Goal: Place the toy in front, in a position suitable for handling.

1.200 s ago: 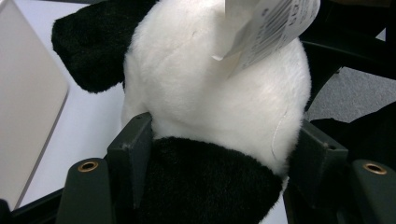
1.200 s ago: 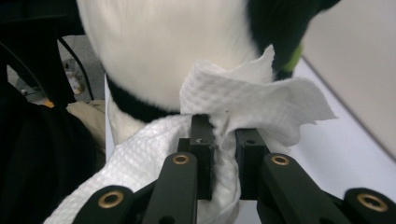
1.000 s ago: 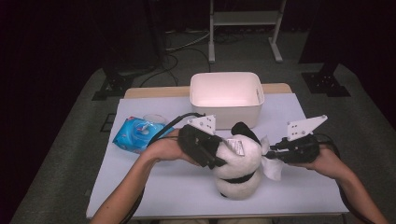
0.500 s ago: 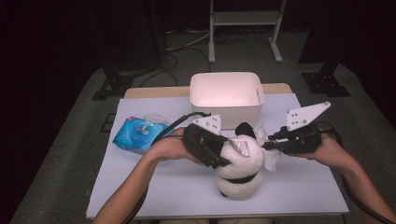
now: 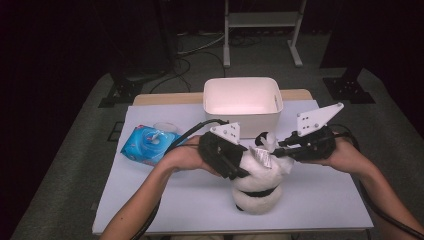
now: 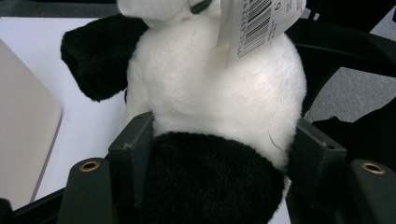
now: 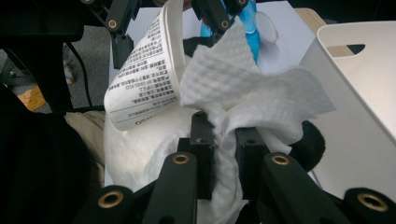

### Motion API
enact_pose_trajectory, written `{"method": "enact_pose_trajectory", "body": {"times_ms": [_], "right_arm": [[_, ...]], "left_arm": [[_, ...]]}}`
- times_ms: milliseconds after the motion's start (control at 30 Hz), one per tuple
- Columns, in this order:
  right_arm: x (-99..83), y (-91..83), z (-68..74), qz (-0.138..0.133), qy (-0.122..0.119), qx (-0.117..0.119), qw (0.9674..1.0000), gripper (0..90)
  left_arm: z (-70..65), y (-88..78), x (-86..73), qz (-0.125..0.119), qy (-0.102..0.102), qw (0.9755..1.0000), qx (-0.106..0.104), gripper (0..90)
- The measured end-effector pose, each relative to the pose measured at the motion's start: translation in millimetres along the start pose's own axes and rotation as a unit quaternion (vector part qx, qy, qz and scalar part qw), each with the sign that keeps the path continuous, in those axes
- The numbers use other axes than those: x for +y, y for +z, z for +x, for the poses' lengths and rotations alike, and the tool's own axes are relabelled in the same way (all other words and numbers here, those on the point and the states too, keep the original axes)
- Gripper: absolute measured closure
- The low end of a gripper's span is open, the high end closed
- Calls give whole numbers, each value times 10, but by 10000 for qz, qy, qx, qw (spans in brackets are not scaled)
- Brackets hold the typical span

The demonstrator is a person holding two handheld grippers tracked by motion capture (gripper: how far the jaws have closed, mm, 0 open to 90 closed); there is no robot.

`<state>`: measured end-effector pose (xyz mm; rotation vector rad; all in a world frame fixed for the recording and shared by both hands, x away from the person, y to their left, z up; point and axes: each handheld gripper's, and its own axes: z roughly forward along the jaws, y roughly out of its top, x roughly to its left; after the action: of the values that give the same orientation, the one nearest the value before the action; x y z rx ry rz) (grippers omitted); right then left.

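A black-and-white panda plush [image 5: 257,192] sits upright on the white table [image 5: 165,200], near the front middle. My left gripper [image 5: 240,167] is shut on it from the left; in the left gripper view its jaws press both flanks of the plush's body [image 6: 210,93]. A barcode tag [image 6: 261,23] hangs from the plush. My right gripper [image 5: 280,150] comes in from the right at the plush's head, shut on a white embossed wipe [image 7: 252,88]. The wipe rests against the plush [image 7: 135,149], beside its printed tag [image 7: 144,70].
A white plastic bin [image 5: 242,115] stands just behind the plush at the table's back middle. A blue pack of wipes [image 5: 150,142] lies at the left. Cables trail from both grippers. Dark floor and stands surround the table.
My right gripper has risen with the wipe and moved slightly in toward the plush's head. The left gripper and the plush have stayed put.
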<state>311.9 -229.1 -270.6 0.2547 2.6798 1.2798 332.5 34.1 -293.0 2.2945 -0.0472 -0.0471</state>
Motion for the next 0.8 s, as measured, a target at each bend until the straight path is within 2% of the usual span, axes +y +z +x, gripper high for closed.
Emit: {"method": "enact_pose_trajectory", "body": {"times_ms": [267,367,500,600,800], "right_arm": [[-68,-27,41,108,56,-60,9999,808],[-92,-30,64,168,115,-96,9997,811],[-114,-28,74,227,100,-96,9996,812],[-141,-31,75,298,162,-136,9993,813],[-196,-70,84,353,212,-224,9989,812]], "left_arm": [[49,24,48,39,49,10000,43,304],[67,28,66,78,80,9998,145,290],[91,24,84,112,83,9997,179,256],[91,15,96,100,101,9995,291,236],[90,-52,108,62,-21,9988,486,193]]}}
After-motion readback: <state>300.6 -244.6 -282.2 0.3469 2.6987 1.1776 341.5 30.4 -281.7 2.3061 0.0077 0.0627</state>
